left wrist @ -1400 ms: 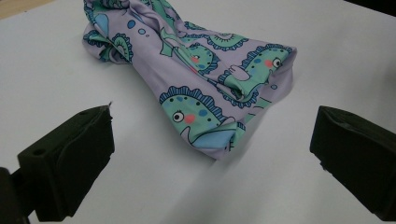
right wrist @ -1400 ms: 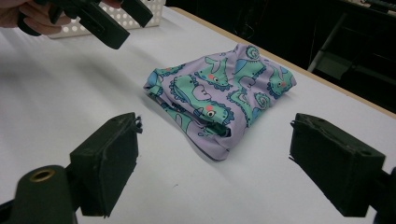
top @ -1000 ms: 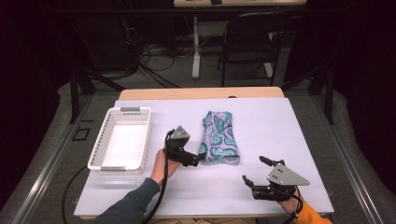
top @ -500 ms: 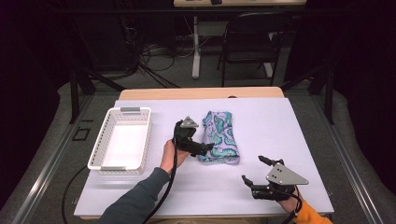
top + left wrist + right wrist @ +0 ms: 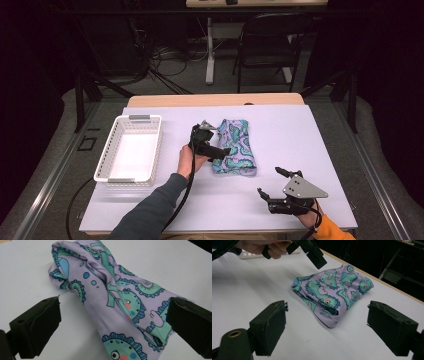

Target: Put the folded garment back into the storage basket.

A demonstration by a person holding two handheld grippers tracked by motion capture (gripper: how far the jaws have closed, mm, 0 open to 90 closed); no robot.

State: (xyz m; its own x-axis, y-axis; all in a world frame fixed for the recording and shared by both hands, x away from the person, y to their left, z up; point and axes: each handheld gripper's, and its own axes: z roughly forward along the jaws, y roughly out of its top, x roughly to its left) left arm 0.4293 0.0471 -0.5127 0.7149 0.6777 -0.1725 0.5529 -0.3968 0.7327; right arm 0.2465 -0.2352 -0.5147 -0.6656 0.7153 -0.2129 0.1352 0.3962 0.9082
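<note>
Left tongs (image 5: 220, 151) advanced over cloth (image 5: 236, 146) edge.

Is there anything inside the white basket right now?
No, the white basket in the high view shows just its bare bottom, and the folded cloth lies on the table beside it.

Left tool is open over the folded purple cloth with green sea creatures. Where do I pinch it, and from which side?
Probably the raised fold ridge running along the folded purple cloth, coming straight down from above with the open left tool. The cloth lies flat on the white table, so its thin edges offer little; the bunched ridge stands up between the jaws.
</note>
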